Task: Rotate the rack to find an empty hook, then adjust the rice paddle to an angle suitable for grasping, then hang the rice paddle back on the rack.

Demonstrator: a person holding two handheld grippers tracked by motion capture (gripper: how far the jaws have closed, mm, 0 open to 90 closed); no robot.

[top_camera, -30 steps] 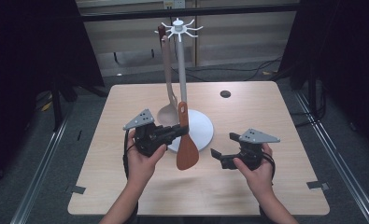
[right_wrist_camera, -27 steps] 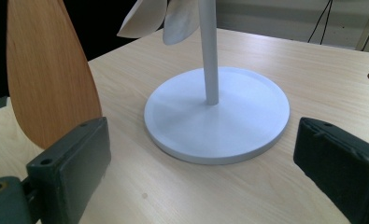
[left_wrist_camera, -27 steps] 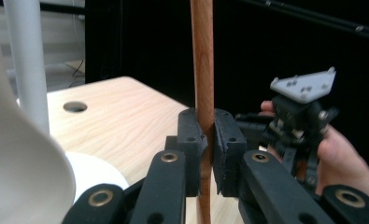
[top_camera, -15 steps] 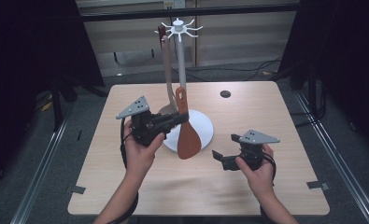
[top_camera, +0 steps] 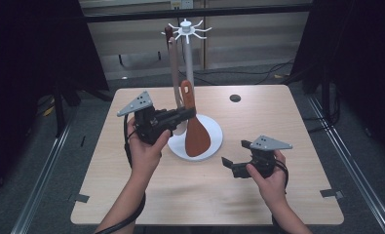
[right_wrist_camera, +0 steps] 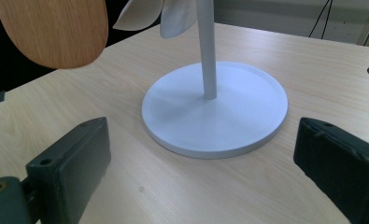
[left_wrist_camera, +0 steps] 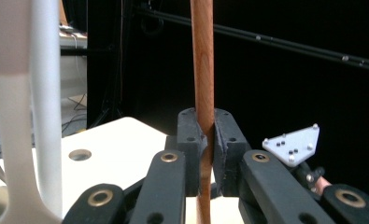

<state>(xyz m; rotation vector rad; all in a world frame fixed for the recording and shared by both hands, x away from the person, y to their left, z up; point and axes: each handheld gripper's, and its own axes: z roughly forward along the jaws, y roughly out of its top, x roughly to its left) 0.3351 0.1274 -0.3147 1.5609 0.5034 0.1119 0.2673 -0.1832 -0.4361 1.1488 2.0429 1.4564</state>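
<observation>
A brown wooden spatula hangs upright over the white stand's round base, its blade clear of the table. My left gripper is shut on its handle, the pads pinching it from both sides. The stand's pole rises to a ring of hooks, where a pale utensil hangs. My right gripper rests low at the table's front right, open, with nothing between its jaws. It faces the base, with the spatula blade at upper left.
A dark round hole sits in the tabletop behind the stand. Black tape marks lie at the front corners. Dark curtains and floor rails surround the table. The right gripper's grey plate shows beyond the left jaws.
My left gripper has risen and shifted left with the spatula, lifting its blade higher over the base. The right hand has stayed where it was.
</observation>
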